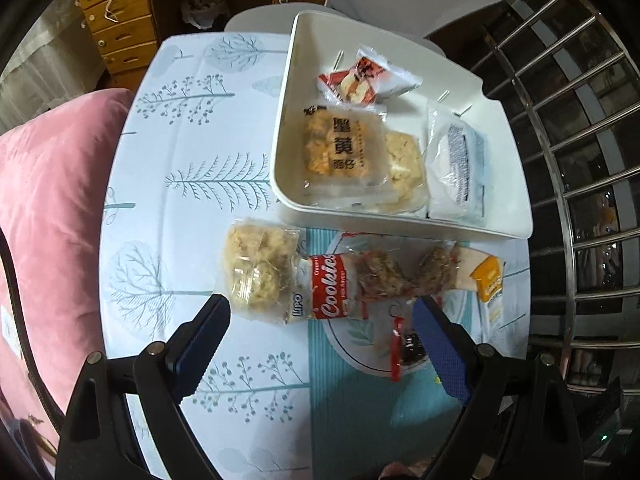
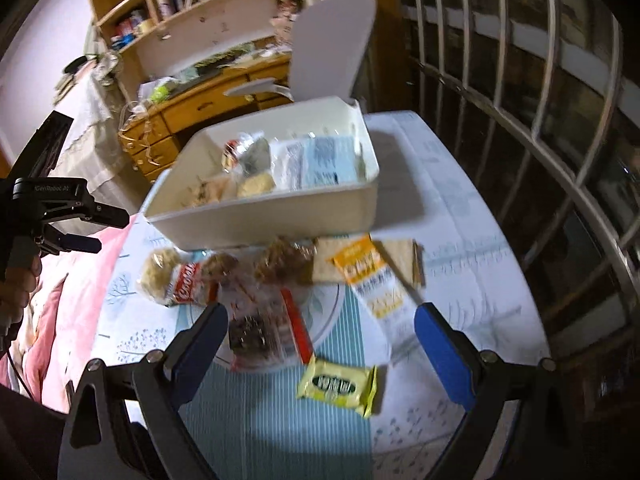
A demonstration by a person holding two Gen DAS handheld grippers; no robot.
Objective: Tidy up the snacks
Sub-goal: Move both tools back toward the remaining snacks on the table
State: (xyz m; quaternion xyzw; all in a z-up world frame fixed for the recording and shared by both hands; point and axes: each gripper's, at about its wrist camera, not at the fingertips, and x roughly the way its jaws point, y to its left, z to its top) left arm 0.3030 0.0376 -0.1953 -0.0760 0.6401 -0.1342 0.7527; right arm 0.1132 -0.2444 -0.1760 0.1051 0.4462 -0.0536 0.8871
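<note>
A white bin at the back of the table holds several wrapped snacks. In front of it lie a clear pack of pale puffs, a red Cookies pack, two brown snack packs and an orange cracker pack. My left gripper hovers open over the Cookies pack, touching nothing. My right gripper is open above a clear bag of dark pieces and the orange cracker pack. A yellow pack lies nearest. The bin and the left gripper also show in the right wrist view.
Snacks rest on a tree-print tablecloth with a round plate beneath some. Pink bedding borders the table's left side. Metal window bars stand to the right. A white chair and wooden drawers are behind.
</note>
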